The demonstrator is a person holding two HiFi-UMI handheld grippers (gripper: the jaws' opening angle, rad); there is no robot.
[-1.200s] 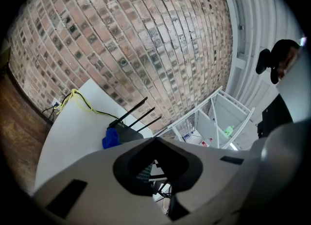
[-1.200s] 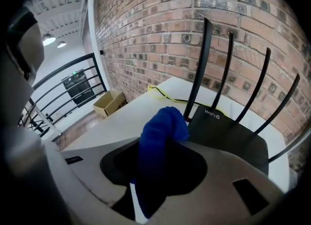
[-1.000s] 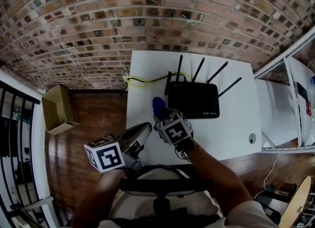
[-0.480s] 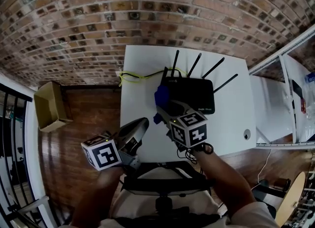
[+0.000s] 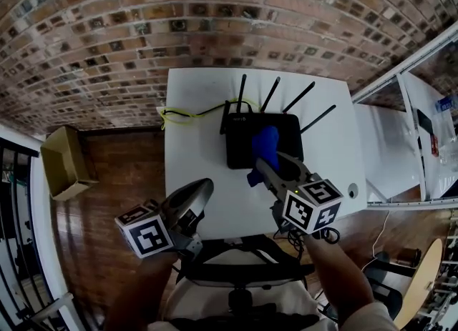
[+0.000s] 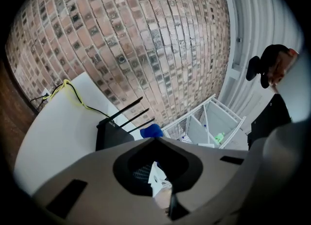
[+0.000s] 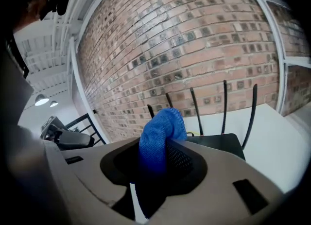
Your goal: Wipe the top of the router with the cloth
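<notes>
A black router with four raised antennas lies at the back of the white table. My right gripper is shut on a blue cloth, and the bunched cloth is over the router's top near its middle and front edge. In the right gripper view the cloth sticks up between the jaws, with the router just beyond. My left gripper hovers at the table's front left, jaws together and holding nothing. Its own view shows the router and the cloth ahead.
A yellow cable runs from the router's back left off the table edge. A small round fitting sits at the table's right front. A cardboard box stands on the wooden floor at the left. White shelving adjoins the right side.
My right gripper has carried the blue cloth rightwards, from beside the router's left front corner onto the router's top. The left gripper has stayed near the table's front left.
</notes>
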